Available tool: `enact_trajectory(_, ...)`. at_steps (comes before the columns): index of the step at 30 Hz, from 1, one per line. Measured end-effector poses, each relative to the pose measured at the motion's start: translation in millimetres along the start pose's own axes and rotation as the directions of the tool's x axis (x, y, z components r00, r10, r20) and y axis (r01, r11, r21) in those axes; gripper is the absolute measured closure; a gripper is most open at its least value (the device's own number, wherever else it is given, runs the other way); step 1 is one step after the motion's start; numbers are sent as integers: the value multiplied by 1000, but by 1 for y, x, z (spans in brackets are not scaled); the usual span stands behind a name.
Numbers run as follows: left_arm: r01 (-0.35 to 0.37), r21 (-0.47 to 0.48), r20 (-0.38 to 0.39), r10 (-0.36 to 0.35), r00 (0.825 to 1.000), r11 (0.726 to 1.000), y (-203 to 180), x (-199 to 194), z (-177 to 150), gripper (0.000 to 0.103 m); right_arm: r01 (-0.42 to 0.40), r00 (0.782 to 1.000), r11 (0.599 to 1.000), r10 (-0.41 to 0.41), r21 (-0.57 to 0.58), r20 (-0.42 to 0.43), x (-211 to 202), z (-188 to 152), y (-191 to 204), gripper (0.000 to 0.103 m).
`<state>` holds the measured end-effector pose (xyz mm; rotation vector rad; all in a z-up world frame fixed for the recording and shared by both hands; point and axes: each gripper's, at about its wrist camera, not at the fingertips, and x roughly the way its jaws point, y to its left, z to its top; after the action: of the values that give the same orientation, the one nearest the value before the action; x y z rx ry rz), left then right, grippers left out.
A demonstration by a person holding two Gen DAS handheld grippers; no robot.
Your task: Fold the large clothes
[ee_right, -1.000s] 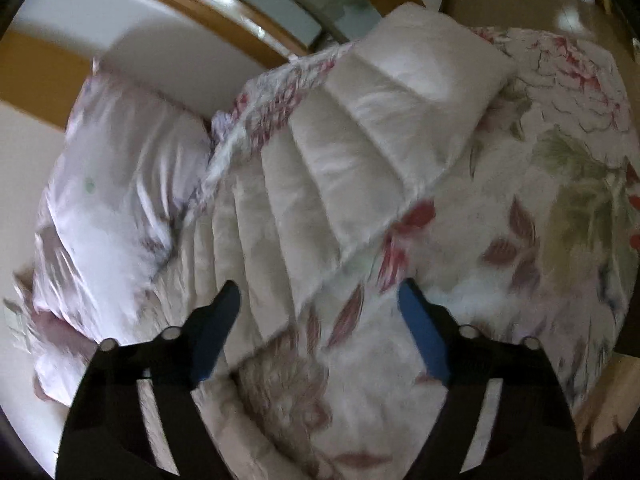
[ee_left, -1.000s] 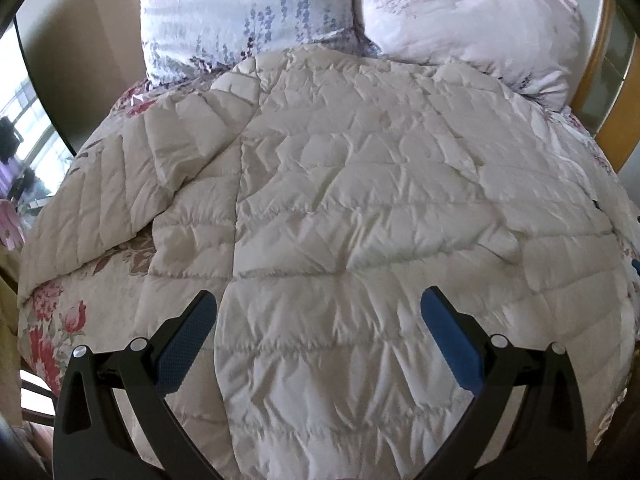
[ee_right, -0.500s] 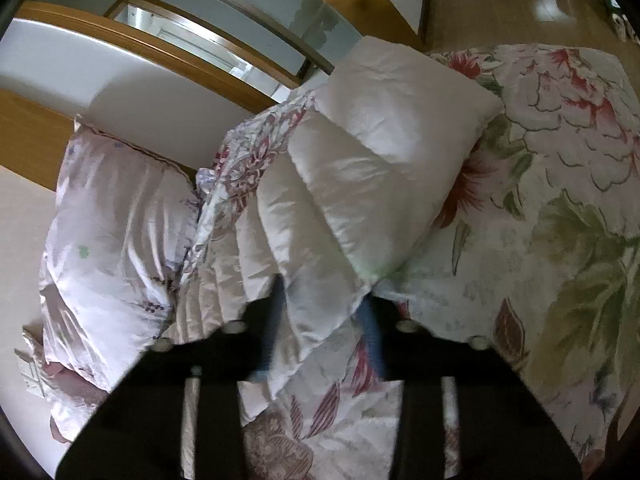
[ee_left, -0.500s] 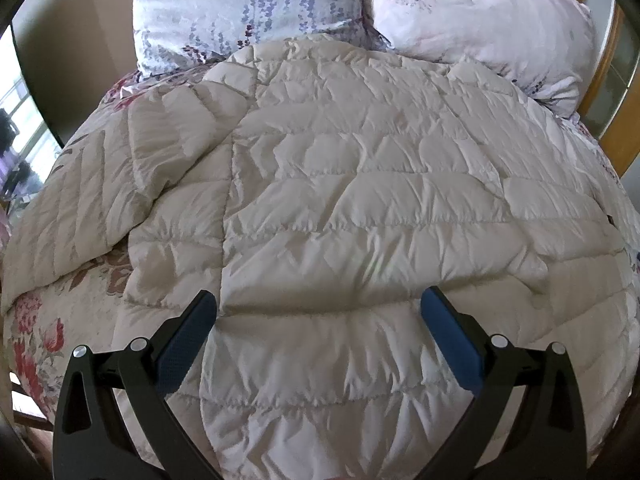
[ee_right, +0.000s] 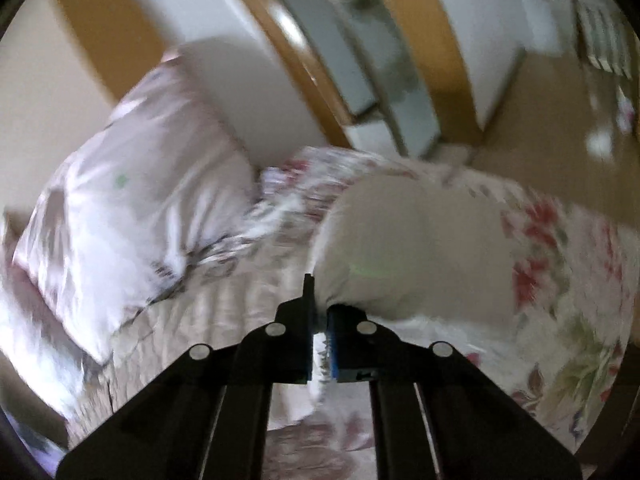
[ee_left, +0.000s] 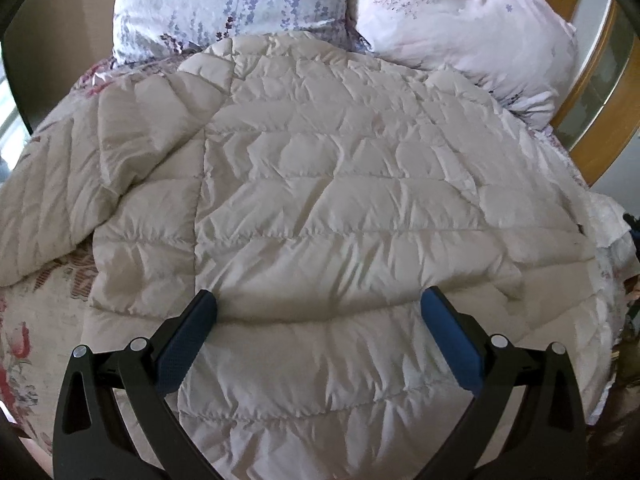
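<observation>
Floral bed [ee_left: 28, 320] bears quilted coat [ee_left: 340, 208]; right hand-held gripper [ee_right: 320, 320] clamps its sleeve [ee_right: 400, 248], left hand-held gripper [ee_left: 318, 316] spread

Right gripper [ee_right: 320, 322] clamped on quilted sleeve [ee_right: 384, 248].
Sleeve end bulges above floral bedspread [ee_right: 560, 272]; pillow [ee_right: 132, 208] left, blurred.

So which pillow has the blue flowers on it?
The left pillow in the left wrist view: it has blue flower stalks printed on white. The pillow beside it on the right is pale pink with dark tree branches instead.
</observation>
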<state>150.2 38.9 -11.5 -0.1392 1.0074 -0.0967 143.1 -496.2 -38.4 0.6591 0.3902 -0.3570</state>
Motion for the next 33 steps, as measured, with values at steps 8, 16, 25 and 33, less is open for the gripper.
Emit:
enact_trajectory(8,117,-49,8,-117,993,992,9,-8,-1,1,-290,957,876,269,-386,-108,-29,-41,156,97)
enact_trajectory(16,223,-189,111,-205,973,956,40,-28,2,1,-526,845,655,329,-543,-422,-27,-150,255,97)
enact_trajectory(25,138,-104,180,-118,977,985,50,-53,23,1,-580,732,731,274,-360,-623,11,-185,258,48)
enact_trajectory(33,320,-121,210,-291,933,940,58,-49,42,1,-401,826,884,234,-242,-512,26,-143,241,78)
